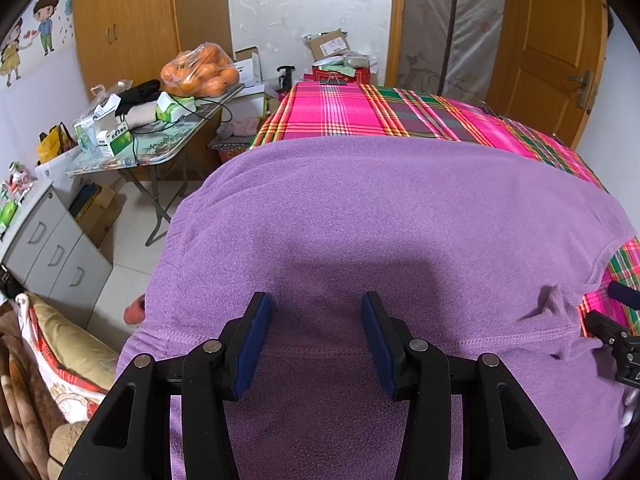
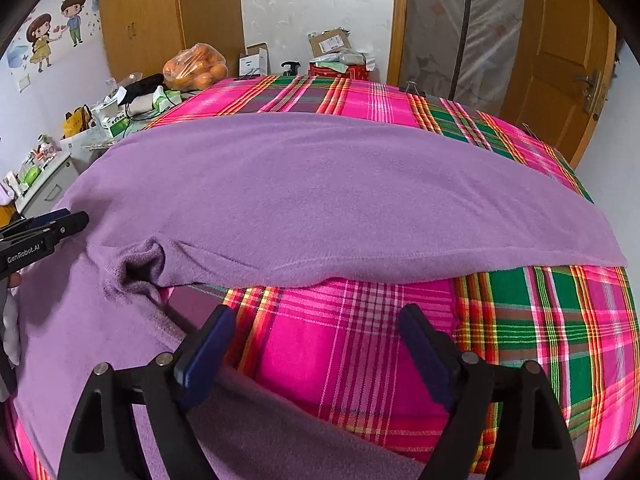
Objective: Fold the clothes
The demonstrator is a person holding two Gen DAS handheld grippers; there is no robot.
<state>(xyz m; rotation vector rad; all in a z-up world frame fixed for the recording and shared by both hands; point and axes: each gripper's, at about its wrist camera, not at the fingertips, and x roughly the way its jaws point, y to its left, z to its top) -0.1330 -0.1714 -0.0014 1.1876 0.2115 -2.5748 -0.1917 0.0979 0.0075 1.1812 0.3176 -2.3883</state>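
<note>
Overall, the room has a wooden wardrobe [image 1: 124, 28] at 11 o'clock, a white papered wall [image 1: 308, 20] at 12 and a wooden door [image 1: 556, 52] at 1 o'clock, with cartoon stickers [image 2: 56, 36] on the wall far left. The worktop is covered by a pink-and-green plaid cloth [image 2: 360, 344], held by a binder clip [image 2: 412, 89] at its far edge. A purple fleece garment [image 2: 304, 200] lies spread flat across the cloth, one hemmed panel reaching toward 3 o'clock, a bunched fold at 9 o'clock in the right wrist view. A folding side table [image 1: 160, 140] at 10 o'clock carries a bag of oranges [image 1: 202, 70] and small boxes; grey drawers [image 1: 52, 248] stand at 9 o'clock. Left tongs [image 1: 316, 312]: spread, over the fleece, nothing pinched. Right tongs [image 2: 316, 320]: spread wide, nothing between the pads, over bare plaid.
</note>
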